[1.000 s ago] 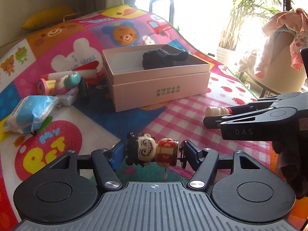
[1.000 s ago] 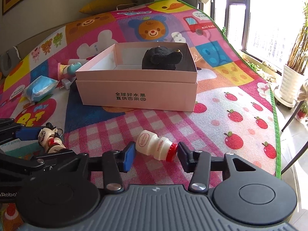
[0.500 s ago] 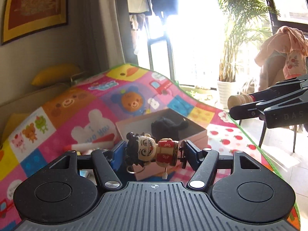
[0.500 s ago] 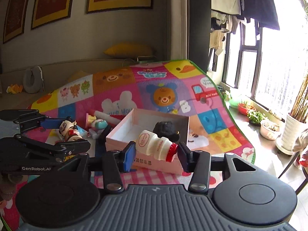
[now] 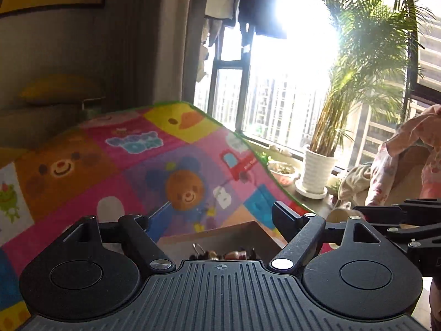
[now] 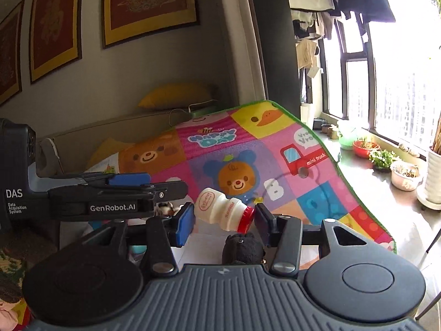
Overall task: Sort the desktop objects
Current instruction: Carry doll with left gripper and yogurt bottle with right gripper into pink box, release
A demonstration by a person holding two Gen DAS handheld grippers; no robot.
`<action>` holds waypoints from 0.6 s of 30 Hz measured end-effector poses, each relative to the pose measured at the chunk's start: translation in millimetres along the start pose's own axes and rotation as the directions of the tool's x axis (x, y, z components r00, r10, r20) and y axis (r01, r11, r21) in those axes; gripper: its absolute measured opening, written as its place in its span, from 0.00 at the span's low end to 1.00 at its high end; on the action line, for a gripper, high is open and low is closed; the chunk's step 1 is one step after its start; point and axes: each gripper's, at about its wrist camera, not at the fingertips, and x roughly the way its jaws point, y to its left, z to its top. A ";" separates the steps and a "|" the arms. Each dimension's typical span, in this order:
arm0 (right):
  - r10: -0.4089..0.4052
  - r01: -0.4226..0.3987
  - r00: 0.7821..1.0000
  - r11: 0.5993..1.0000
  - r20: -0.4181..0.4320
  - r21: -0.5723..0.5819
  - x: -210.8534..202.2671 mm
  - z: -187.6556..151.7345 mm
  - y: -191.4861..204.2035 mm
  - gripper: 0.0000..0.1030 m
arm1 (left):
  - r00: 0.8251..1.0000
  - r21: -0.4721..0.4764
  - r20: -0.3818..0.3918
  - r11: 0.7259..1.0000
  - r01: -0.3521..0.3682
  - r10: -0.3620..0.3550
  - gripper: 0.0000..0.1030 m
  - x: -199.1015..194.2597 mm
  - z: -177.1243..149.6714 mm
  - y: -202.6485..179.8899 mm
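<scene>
My left gripper [image 5: 217, 215] is open and empty above the pink box [image 5: 220, 233]. The small doll figure [image 5: 228, 254] lies inside the box just below it, partly hidden by the gripper body. My right gripper [image 6: 224, 218] is shut on a small white yogurt bottle with a red cap [image 6: 222, 212], held above the box [image 6: 204, 245]. The black plush toy [image 6: 242, 248] sits in the box under the bottle. The left gripper [image 6: 121, 193] shows at the left of the right wrist view, and the right gripper [image 5: 391, 220] at the right edge of the left wrist view.
The colourful play mat [image 6: 248, 162] stretches ahead to a green edge. A potted palm [image 5: 319, 171] and small plant pots [image 6: 405, 176] stand by the window. A pink garment [image 5: 405, 154] hangs at the right. A yellow pillow [image 6: 176, 95] lies behind.
My left gripper has opened and let the doll figure fall into the pink box. Both grippers have moved forward over the box; the right still holds the bottle.
</scene>
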 end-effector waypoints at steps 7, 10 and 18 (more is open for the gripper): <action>-0.078 0.081 0.995 0.996 -0.057 0.048 44.4 -31.8 -28.2 0.57 | 0.989 -0.005 -0.040 0.990 -0.140 0.140 0.94 -31.5 -60.1 38.6; -0.114 0.124 0.988 0.989 -0.105 0.087 58.3 -46.7 -42.6 0.57 | 0.991 -0.014 -0.099 0.996 -0.093 0.091 0.94 -43.4 -97.9 36.5; -0.165 0.182 0.966 0.981 -0.199 0.070 90.5 -69.2 -42.9 0.57 | 0.972 0.047 -0.125 0.979 -0.196 0.200 0.97 -63.0 -152.7 31.0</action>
